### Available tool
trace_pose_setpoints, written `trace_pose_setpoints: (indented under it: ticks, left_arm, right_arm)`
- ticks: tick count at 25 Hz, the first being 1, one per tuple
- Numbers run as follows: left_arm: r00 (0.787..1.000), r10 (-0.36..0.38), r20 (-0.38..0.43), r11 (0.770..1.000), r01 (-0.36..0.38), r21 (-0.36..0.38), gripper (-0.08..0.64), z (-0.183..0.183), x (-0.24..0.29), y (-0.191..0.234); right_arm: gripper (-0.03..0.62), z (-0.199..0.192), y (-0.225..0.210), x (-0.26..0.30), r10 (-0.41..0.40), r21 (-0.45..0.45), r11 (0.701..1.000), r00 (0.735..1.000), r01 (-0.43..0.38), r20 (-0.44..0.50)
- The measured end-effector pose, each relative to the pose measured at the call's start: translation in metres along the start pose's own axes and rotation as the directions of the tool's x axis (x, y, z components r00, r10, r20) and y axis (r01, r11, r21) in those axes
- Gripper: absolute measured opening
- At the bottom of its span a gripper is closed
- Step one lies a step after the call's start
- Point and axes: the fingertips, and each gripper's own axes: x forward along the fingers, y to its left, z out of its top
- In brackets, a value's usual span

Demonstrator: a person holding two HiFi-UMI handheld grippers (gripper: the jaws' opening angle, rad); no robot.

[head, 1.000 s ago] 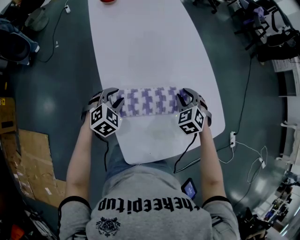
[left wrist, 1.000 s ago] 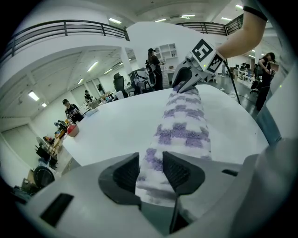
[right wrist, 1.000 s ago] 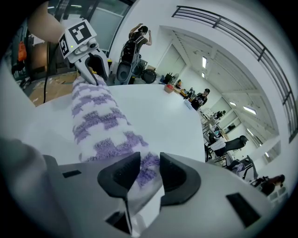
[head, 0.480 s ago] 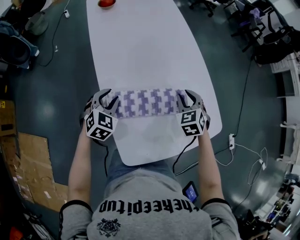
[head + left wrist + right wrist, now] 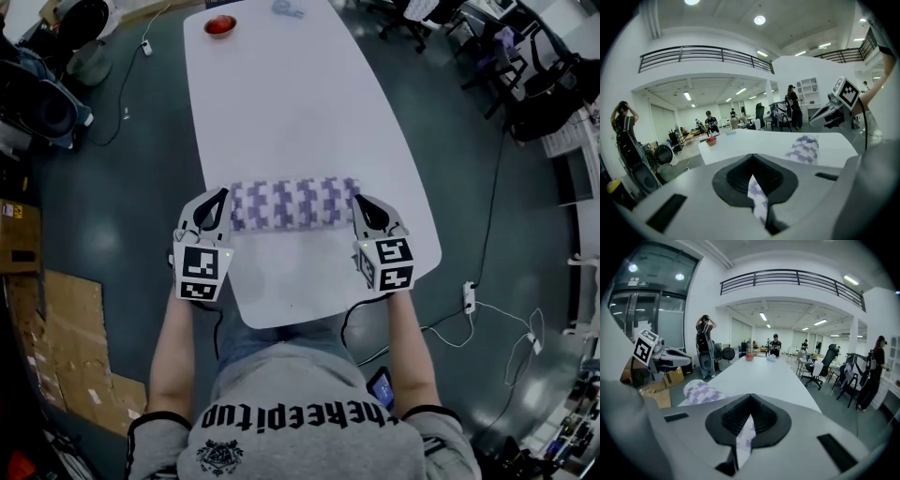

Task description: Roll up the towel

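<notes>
Towel (image 5: 293, 203) is lying fully rolled across the counter (image 5: 281, 103). You're holding left tongs (image 5: 217, 197) and right tongs (image 5: 363, 203) pressed together, just beside its ends. Rolling looks finished; the next move is only backing clear.

The head view's top edge cuts off the far end of the worktop (image 5: 281, 112) and a small, unidentifiable bluish object (image 5: 288, 7).
</notes>
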Motion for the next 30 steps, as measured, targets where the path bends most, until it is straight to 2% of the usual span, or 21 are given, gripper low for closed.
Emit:
trace_pose_setpoints:
  ticks: [3, 8, 15, 19, 27, 30]
  left_arm:
    - [0.995, 0.039, 0.089, 0.998, -0.035, -0.045, 0.006, 0.023, -0.027, -0.007]
    - [0.973, 0.094, 0.211, 0.994, -0.081, -0.071, 0.005, 0.060, -0.073, -0.020]
    - [0.943, 0.132, 0.307, 0.987, -0.095, -0.132, 0.005, 0.092, -0.125, -0.035]
    - [0.917, 0.166, 0.364, 0.981, -0.114, -0.160, 0.005, 0.105, -0.152, -0.039]
    - [0.882, 0.193, 0.429, 0.978, -0.138, -0.157, 0.005, 0.136, -0.200, -0.052]
    - [0.870, 0.172, 0.462, 0.982, -0.113, -0.152, 0.005, 0.144, -0.216, -0.059]
  right_arm:
    - [0.002, 0.015, 0.014, -0.023, 0.007, 0.004, 1.000, 0.997, -0.007, 0.076]
    - [0.002, 0.035, 0.032, -0.060, 0.022, 0.048, 0.998, 0.985, -0.031, 0.169]
    - [0.002, 0.061, 0.045, -0.113, -0.017, 0.004, 1.000, 0.960, 0.017, 0.278]
    - [0.002, 0.073, 0.057, -0.140, -0.026, -0.027, 0.999, 0.941, 0.037, 0.337]
    - [0.002, 0.099, 0.073, -0.192, -0.022, -0.023, 0.999, 0.896, 0.036, 0.443]
    - [0.002, 0.106, 0.076, -0.209, -0.033, -0.018, 0.999, 0.879, 0.048, 0.476]
